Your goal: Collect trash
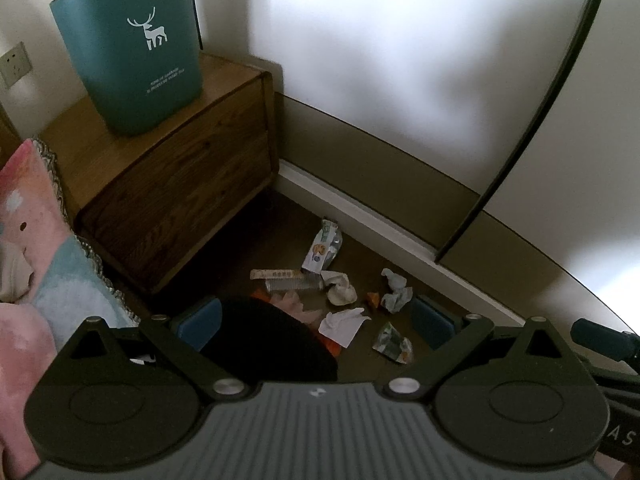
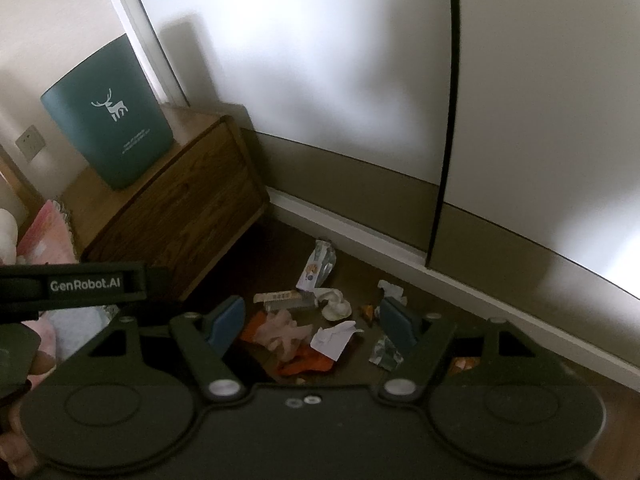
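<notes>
A teal bin with a white deer print stands on a wooden nightstand; it also shows in the right wrist view. Trash lies scattered on the dark floor below: a printed snack wrapper, a long wrapper, crumpled tissues, a flat white paper, a silver packet. In the right wrist view I see pink tissue and an orange wrapper. My left gripper is open and empty above the pile. My right gripper is open and empty too.
A pink and blue blanket lies at the left beside the nightstand. A white baseboard and wardrobe doors bound the floor behind the trash. A wall socket sits left of the bin. A dark round shape hides part of the pile.
</notes>
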A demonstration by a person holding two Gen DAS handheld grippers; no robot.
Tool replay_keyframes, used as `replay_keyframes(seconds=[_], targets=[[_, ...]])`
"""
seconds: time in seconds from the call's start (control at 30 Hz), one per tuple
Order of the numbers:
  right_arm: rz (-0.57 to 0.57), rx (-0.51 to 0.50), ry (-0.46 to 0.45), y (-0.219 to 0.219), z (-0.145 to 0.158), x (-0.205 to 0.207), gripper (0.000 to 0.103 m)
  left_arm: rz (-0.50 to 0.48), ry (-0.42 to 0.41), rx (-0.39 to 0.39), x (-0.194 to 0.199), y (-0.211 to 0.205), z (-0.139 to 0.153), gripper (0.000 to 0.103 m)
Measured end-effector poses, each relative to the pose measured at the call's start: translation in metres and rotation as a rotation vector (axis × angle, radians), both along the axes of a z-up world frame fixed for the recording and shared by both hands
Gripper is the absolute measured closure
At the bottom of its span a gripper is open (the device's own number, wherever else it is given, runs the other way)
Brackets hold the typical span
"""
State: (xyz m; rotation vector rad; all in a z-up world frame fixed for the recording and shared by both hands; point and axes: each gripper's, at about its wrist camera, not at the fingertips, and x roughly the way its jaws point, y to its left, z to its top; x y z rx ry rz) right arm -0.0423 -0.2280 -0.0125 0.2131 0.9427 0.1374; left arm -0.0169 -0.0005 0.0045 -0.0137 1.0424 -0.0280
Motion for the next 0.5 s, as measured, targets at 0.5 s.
replay_keyframes(seconds=[0.5], targets=[[0.017, 0.007, 0.015, 0.0005, -0.0043, 0.0063, 0.029, 0.009, 0.013, -0.008, -0.0020, 0.0081, -0.0021, 0.002]])
